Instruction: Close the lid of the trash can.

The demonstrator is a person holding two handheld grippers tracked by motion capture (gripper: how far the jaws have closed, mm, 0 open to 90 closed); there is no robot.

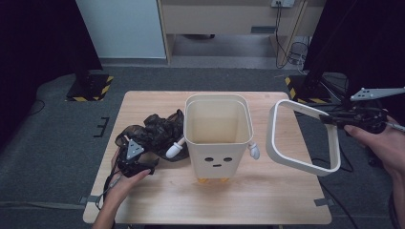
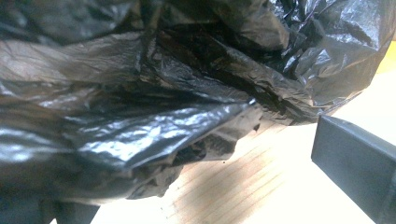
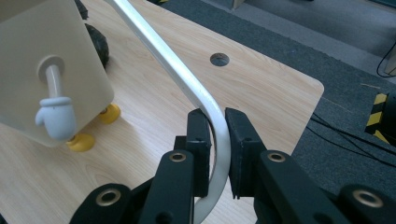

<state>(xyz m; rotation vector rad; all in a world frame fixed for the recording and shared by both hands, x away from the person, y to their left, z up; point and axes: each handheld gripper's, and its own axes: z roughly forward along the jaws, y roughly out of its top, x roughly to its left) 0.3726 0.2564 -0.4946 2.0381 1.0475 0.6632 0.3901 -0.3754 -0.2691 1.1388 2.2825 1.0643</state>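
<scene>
The right gripper (image 1: 329, 118) has its fingers clamped on the white rim ring (image 1: 305, 138), held right of the bin (image 1: 217, 136); keep it level. Left of the bin, the left gripper (image 1: 136, 160) meets the black bag (image 1: 155, 131); I cannot tell its fingers' state

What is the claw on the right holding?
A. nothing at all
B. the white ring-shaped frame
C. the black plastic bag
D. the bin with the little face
B: the right claw has its jaws closed on the rim of the white frame, lifted beside the bin, while the black bag lies by the other hand.
</scene>
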